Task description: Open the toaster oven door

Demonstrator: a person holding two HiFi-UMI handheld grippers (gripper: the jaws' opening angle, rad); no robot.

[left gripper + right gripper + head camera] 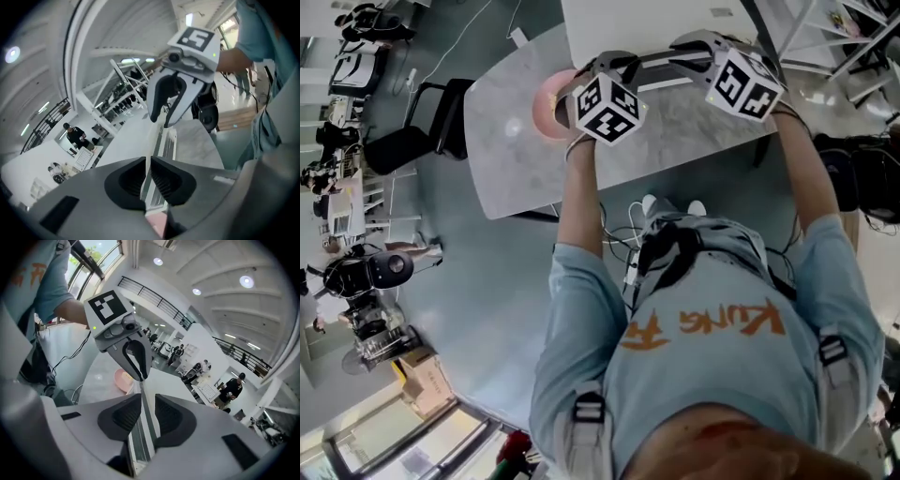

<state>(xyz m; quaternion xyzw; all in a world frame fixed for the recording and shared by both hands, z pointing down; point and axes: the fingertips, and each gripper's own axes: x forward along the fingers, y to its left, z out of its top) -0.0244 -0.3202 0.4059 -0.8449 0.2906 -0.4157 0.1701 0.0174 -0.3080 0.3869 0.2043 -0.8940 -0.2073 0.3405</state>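
Note:
The white toaster oven (656, 23) stands at the far side of the grey table (516, 150). Its slim door handle (670, 79) runs along the front, and both grippers meet it from opposite ends. My left gripper (628, 70) (149, 180) is shut on the handle (161, 140), whose thin white rail passes between the pads. In the right gripper view that left gripper (139, 376) pinches the rail. My right gripper (684, 47) (147, 416) is open, and the handle (143, 394) lies in the gap without the pads pressing it. From the left gripper view the right gripper (161, 121) straddles the rail.
A pink plate (546, 103) (123, 379) sits on the table just left of the oven. A black chair (422, 122) stands off the table's left end. Cables (628, 220) trail on the floor under the near edge. People sit at desks in the background.

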